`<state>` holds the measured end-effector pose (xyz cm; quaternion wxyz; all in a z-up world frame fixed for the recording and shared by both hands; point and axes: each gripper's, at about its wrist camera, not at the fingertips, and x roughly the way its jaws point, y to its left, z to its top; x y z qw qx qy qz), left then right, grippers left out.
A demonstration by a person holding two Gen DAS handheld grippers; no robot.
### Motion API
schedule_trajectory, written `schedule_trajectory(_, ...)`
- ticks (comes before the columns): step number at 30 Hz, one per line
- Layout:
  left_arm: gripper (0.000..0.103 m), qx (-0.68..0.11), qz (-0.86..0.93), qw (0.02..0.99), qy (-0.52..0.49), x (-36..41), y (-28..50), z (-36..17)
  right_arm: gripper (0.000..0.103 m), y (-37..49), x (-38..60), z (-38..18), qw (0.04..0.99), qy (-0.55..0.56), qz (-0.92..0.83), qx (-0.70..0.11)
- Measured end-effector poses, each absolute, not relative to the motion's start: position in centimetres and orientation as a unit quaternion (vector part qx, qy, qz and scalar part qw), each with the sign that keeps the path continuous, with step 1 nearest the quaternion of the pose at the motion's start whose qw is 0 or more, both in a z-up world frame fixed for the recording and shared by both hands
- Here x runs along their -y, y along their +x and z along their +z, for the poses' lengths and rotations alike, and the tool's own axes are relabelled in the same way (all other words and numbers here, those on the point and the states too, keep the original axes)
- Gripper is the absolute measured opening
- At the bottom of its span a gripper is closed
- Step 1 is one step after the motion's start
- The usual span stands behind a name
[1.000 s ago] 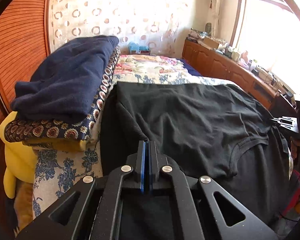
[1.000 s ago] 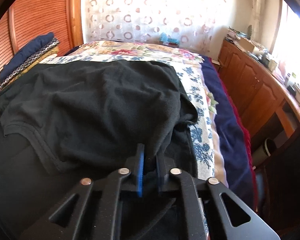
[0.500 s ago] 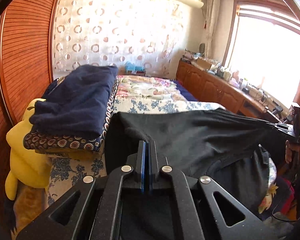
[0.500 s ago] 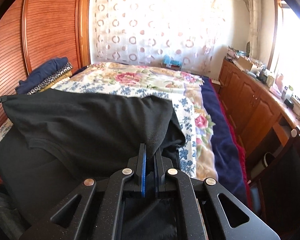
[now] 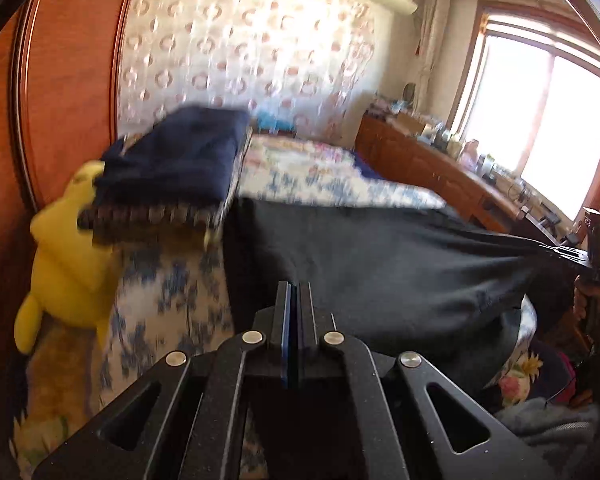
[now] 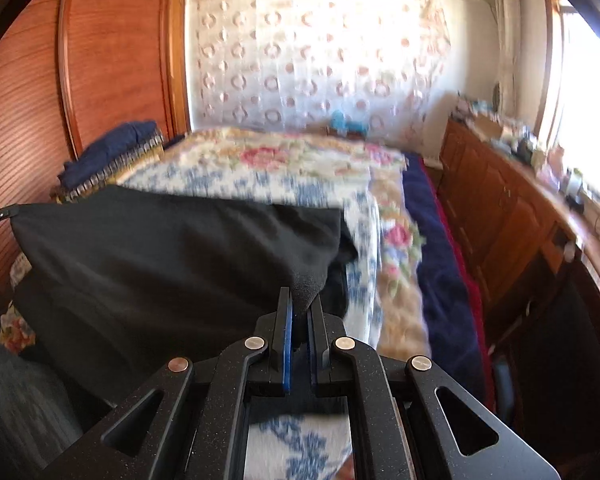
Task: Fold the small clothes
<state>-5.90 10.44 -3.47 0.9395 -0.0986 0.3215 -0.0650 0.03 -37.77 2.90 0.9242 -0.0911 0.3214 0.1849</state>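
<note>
Left tool (image 5: 295,292) clamped on black cotton garment (image 5: 380,264); right tool (image 6: 301,304) clamped on opposite corner; garment stretched between, above floral bed (image 6: 260,172).

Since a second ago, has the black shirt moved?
Yes. The black shirt has been lifted and pulled toward the camera: it uncovered more of the floral bedspread, with right gripper and left gripper both clamped on it.

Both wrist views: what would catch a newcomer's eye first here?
The black fabric garment stretched between the left gripper and the right gripper, lifted over the floral bedspread. Next, the bright yellow plush toy by the wooden wardrobe at left, under a stack topped by a folded navy blanket.
</note>
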Motion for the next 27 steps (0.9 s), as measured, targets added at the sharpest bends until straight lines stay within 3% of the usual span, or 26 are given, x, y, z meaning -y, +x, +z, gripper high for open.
schedule_trajectory(7, 0.003, -0.376, -0.048, 0.922, -0.079, -9.4, -6.2, -7.6, 0.006, 1.5, 38.7, -2.4, 0.908, -0.071, 0.17, -0.377)
schedule_trajectory(9, 0.003, -0.382, -0.044, 0.92, -0.072, -9.1, -6.0, -7.9, 0.02, 1.5, 39.1, -2.4, 0.909, -0.064, 0.167, -0.375)
schedule_trajectory(12, 0.005, -0.384, -0.047, 0.92, -0.06, -8.5, -5.9, -8.1, 0.033, 1.8, 40.2, -1.7, 0.917, -0.045, 0.159, -0.363)
schedule_trajectory(14, 0.037, -0.381, -0.051, 0.921, -0.059, -8.4, -5.8, -8.1, 0.034, 1.3, 41.1, -1.6, 0.922, -0.038, 0.151, -0.356)
schedule_trajectory(18, 0.047, -0.379, -0.06, 0.921, -0.065, -8.4, -5.8, -7.9, 0.034, 1.9, 41.5, -3.4, 0.919, -0.046, 0.128, -0.37)
schedule_trajectory(20, 0.063, -0.383, -0.058, 0.919, -0.065, -8.4, -5.6, -8.1, 0.034, 2.3, 41.2, -4.1, 0.915, -0.047, 0.129, -0.379)
schedule_trajectory(23, 0.073, -0.389, -0.062, 0.916, -0.071, -8.4, -5.5, -8.5, 0.034, 2.8, 40.4, -4.7, 0.911, -0.045, 0.142, -0.384)
schedule_trajectory(27, 0.073, -0.398, -0.059, 0.913, -0.07, -8.3, -5.3, -9.0, 0.034, 3.6, 40.7, -4.7, 0.91, -0.042, 0.147, -0.384)
